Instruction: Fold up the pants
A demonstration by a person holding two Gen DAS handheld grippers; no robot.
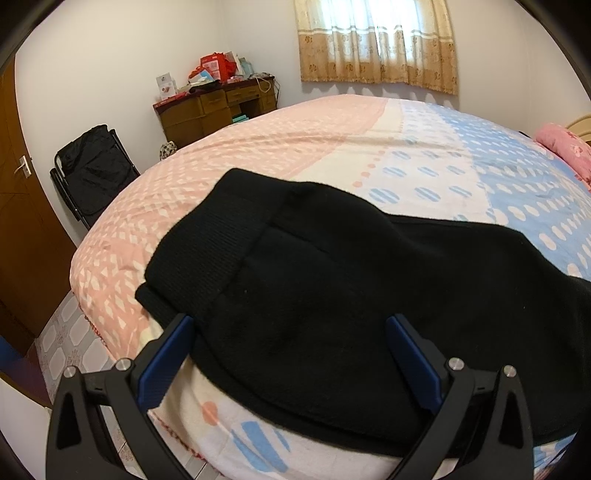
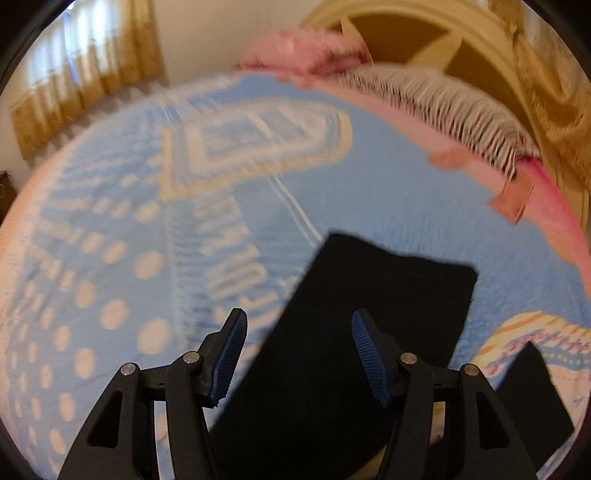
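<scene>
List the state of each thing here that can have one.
left gripper: jaws open, empty, over the waistband end
right gripper: jaws open, empty, over a leg
pants: lying flat on the bed, not yet folded
curtain: drawn shut
door: cannot tell

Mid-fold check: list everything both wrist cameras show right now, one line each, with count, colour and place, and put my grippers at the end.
black knit pants: 1, black, flat on the bed near its front edge; ribbed waistband to the left, leg end toward the headboard
patterned bedspread: 1, pink, cream and blue with dots, covering the bed
pink pillow: 1, pink, at the head of the bed
cream headboard: 1, cream, behind the pillow
wooden desk: 1, brown, far wall, cluttered with red and white items
black folding chair: 1, black, beside the door
wooden door: 1, brown, left edge
patterned curtain: 1, tan, over the window
left gripper: 1, black with blue pads, open over the pants
right gripper: 1, black with blue pads, open over the leg end
</scene>
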